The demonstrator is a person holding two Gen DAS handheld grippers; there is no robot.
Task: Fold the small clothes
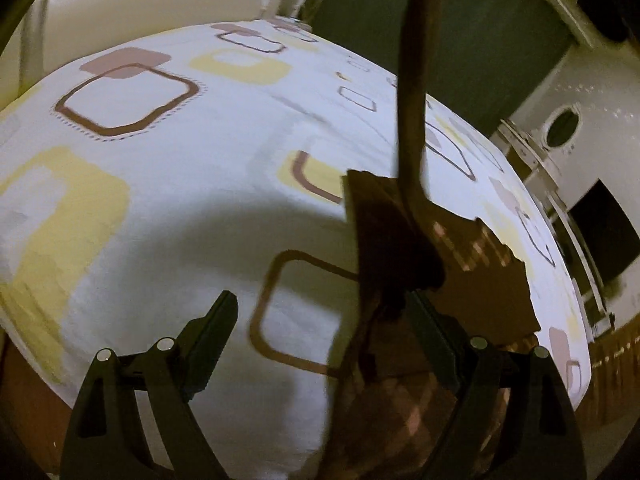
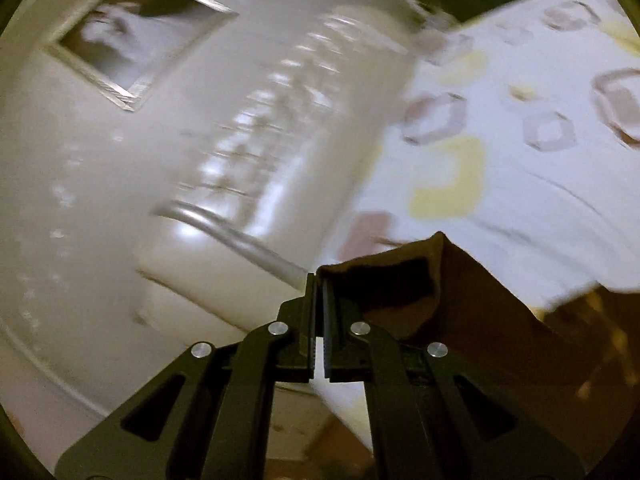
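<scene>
Your left gripper (image 1: 320, 320) hangs over the near part of the bed (image 1: 180, 184), its jaws spread wide with nothing pressed between them; the sheet printed with brown and yellow squares shows in the gap. Just beside its right finger, the brown garment (image 1: 460, 264) lies bunched near the bed's right edge, a narrow strip of it stretched up out of view. Your right gripper (image 2: 319, 280) has its jaws pinched tight on a corner of that brown garment, lifted clear of the bed, with the cream headboard (image 2: 200, 140) beyond, blurred.
</scene>
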